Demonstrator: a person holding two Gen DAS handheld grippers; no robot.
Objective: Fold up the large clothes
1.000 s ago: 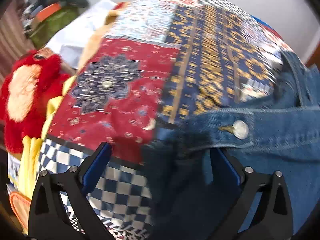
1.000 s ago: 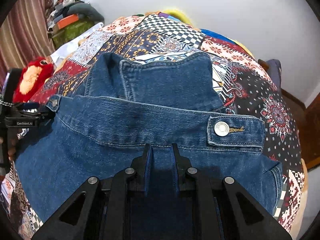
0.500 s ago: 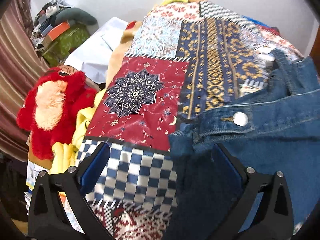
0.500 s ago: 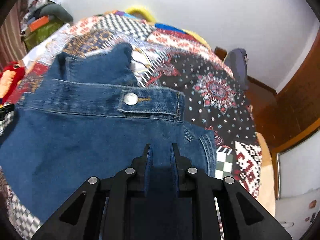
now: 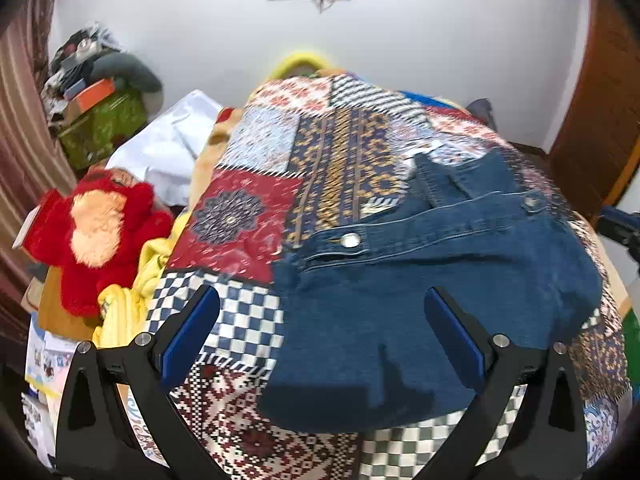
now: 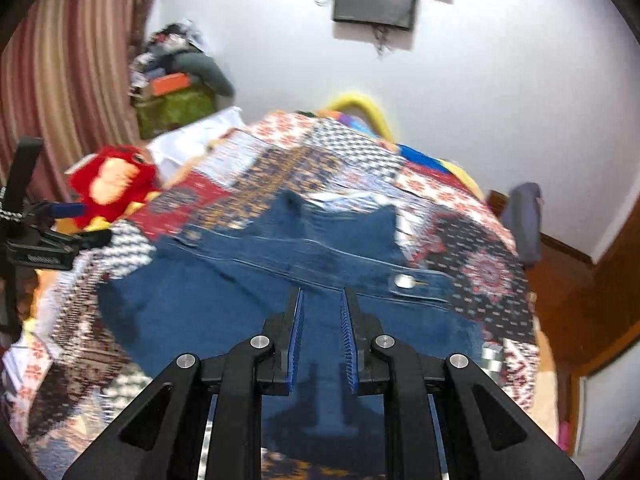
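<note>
The denim jacket (image 5: pixel 420 292) is seen as heavy woven cloth, matt, with pale stitched seams and a shiny metal button (image 5: pixel 350 240). The patchwork bedspread (image 5: pixel 256 224) is shown as thin printed cloth with a faint sheen. Fuzzy plush is seen on the red soft toy (image 5: pixel 92 232). The left gripper (image 5: pixel 320 328) is made of matt black plastic with blue pads and bright metal pins

No readable text appears in either view. At 9 o'clock in the right wrist view, the left gripper (image 6: pixel 86 226) carries a small white label, too blurred to read. Printed boxes (image 5: pixel 44 356) at 8 o'clock in the left wrist view are illegible.
</note>
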